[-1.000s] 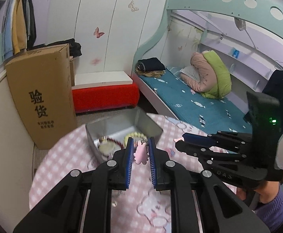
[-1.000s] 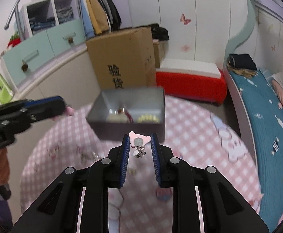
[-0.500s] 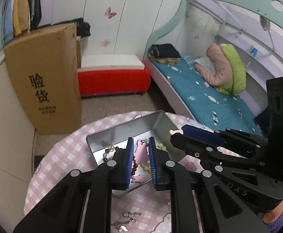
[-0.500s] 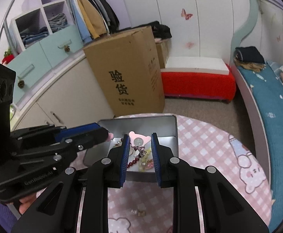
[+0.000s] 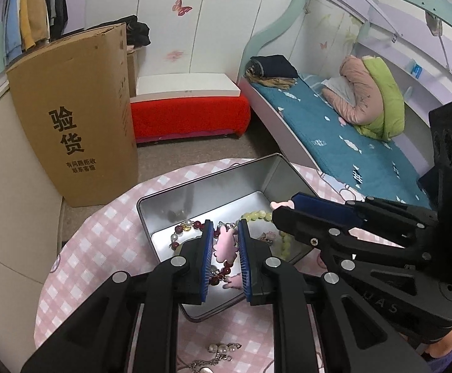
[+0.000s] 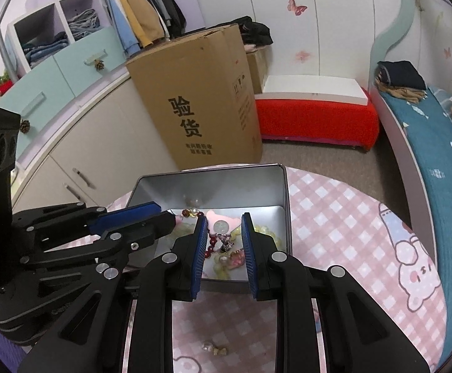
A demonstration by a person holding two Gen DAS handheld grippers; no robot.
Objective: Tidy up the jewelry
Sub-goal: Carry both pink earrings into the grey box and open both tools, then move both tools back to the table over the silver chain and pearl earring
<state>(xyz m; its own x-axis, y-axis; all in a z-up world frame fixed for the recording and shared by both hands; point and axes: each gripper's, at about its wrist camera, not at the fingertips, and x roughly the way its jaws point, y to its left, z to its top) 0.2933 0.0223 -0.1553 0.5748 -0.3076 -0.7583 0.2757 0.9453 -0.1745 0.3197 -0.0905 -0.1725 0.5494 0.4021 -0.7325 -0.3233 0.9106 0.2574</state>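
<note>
Tools both poised over the open metal tin (image 5: pixel 275 168), which sits on the pink-checked desk (image 5: pixel 101 242). Left tool (image 5: pixel 224 245) is clamped on a pink charm (image 5: pixel 226 244); right tool (image 6: pixel 224 233) pinches a pink bear charm with a clear bead (image 6: pixel 220 225). A second ago both hung higher, short of the tin, with the right charm outside its near wall; now both charms hang over the tin floor, above the dark red bead bracelet (image 5: pixel 194 225) and pale green bead string (image 5: pixel 257 216) already lying inside. Judgement: carry phase is done, release is next. Loose pearl piece (image 5: pixel 222 348) on the desk near the tin is unsorted; another small piece (image 6: pixel 213 348) shows in the right view.
</note>
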